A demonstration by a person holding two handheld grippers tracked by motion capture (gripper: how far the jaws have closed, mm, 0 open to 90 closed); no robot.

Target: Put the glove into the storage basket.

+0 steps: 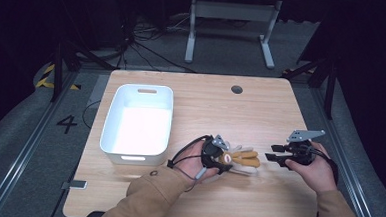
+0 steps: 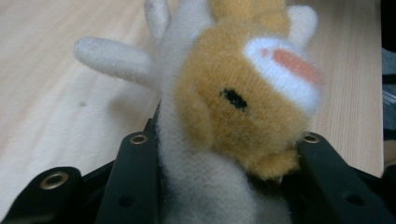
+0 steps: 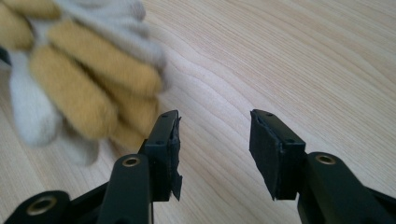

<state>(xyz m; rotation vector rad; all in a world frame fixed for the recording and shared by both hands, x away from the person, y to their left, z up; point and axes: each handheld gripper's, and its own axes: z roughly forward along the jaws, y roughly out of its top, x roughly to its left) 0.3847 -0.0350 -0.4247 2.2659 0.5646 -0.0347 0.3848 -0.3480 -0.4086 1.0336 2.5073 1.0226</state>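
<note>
Left gripper (image 1: 224,159) has the plush (image 1: 242,158) pinched between its fingers (image 2: 135,177), near the counter (image 1: 261,112) front edge. Right gripper (image 1: 271,156) sits just beside it, fingers (image 3: 163,140) spread, gripping nothing. Bin (image 1: 111,129) lies left; bare wood stretches beyond toward the far edge.

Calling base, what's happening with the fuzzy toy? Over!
Left gripper shut on orange-and-white plush toy. Right gripper open, beside it. White plastic bin nearby.
</note>
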